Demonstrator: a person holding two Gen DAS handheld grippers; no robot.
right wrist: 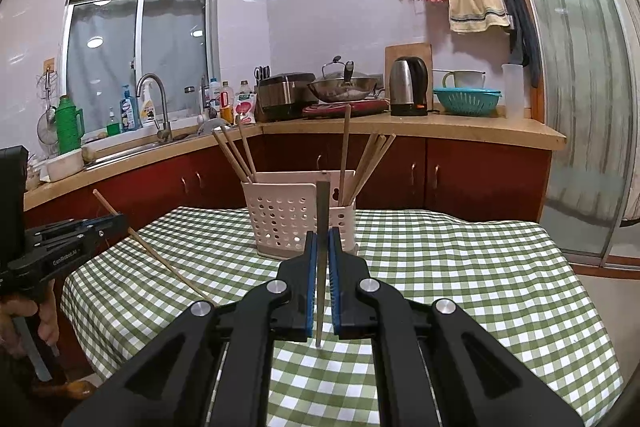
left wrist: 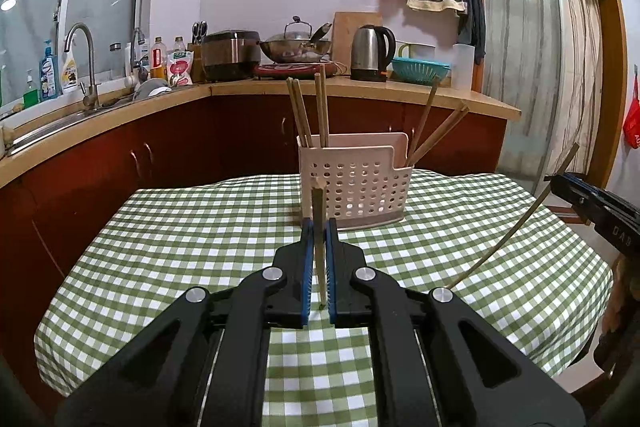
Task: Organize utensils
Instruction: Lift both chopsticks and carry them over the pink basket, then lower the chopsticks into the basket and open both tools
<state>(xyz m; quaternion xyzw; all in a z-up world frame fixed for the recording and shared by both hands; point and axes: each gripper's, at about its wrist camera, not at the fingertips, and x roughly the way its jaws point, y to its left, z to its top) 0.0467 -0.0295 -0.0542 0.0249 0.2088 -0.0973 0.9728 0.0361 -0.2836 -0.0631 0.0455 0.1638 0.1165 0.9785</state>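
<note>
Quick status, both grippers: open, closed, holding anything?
Left gripper: closed on a wooden chopstick, held upright.
Right gripper: closed on a second chopstick, also upright.

A perforated matt white plastic caddy [left wrist: 356,183] is seen mid-frame on green checked cloth [left wrist: 200,227]. Wooden chopsticks [left wrist: 322,107], apparently bamboo, are held inside. A glossy steel kettle [left wrist: 370,53] is seen behind.
</note>
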